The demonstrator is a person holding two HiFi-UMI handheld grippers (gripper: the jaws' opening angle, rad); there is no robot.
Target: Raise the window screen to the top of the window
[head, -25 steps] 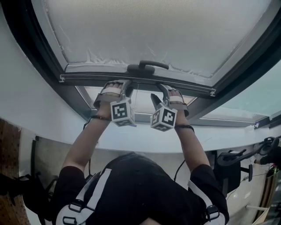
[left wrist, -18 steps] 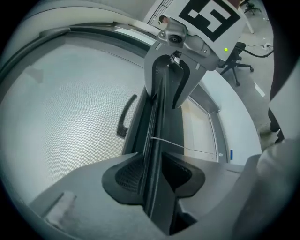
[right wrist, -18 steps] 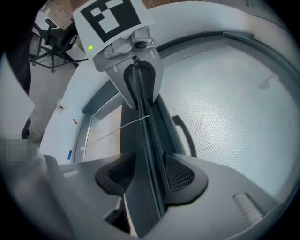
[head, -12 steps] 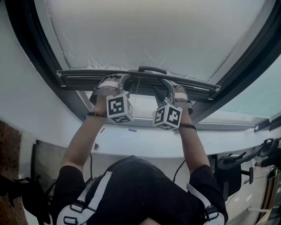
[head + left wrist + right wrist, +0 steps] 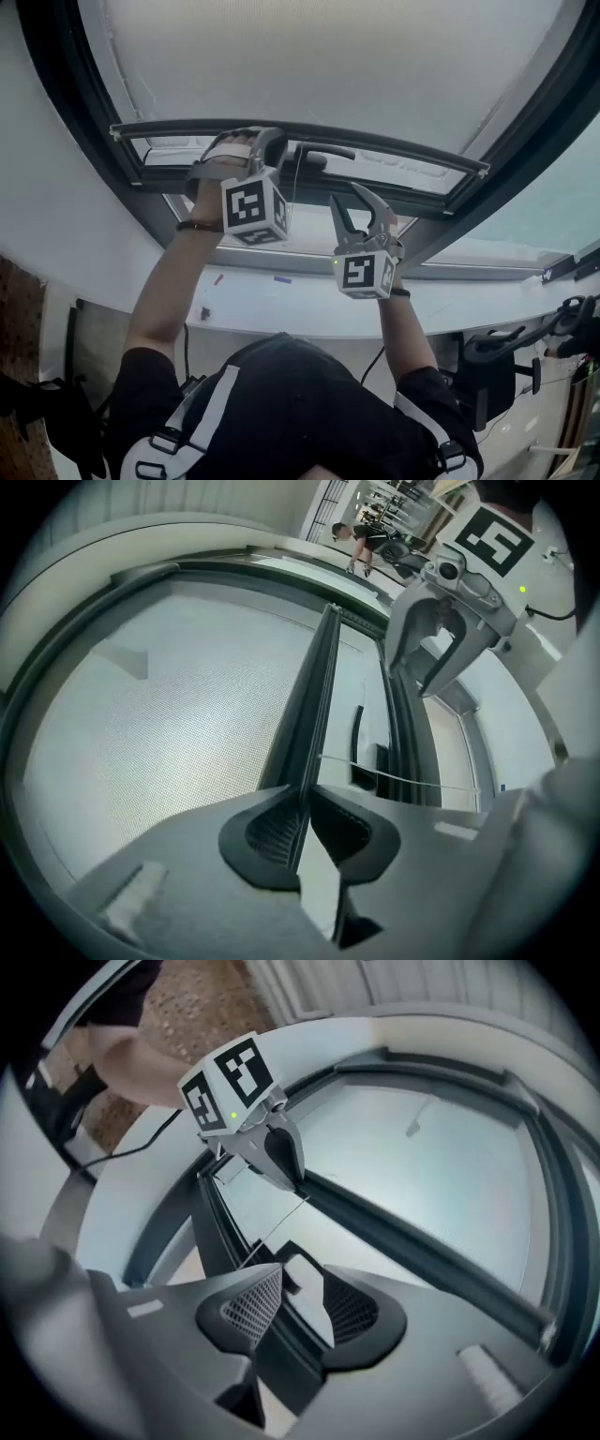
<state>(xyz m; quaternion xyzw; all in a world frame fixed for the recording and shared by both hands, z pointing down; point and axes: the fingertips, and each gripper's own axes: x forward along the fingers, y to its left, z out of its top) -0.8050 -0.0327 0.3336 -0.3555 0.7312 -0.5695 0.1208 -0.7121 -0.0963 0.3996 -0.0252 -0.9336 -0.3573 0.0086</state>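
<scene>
Head view: the screen bar (image 5: 422, 155) has risen from below the window handle (image 5: 323, 153) to just above it. The right gripper (image 5: 361, 211) hangs below the handle. Left gripper view: the left gripper (image 5: 302, 822), its jaws just narrowed, pinches the bar, so it alone is lifting. Right gripper view: the jaws have been closing but stand half apart and empty.

Both forearms are reaching overhead. The left grey two-jaw gripper with its marker cube (image 5: 270, 150) is sitting higher and farther. Its jaws have just been closing and are pinching the thin dark screen bar (image 5: 314, 696). The right grey two-jaw gripper (image 5: 352, 204) is hanging lower. Its jaws have also been closing but are standing apart, gripping nothing.
</scene>
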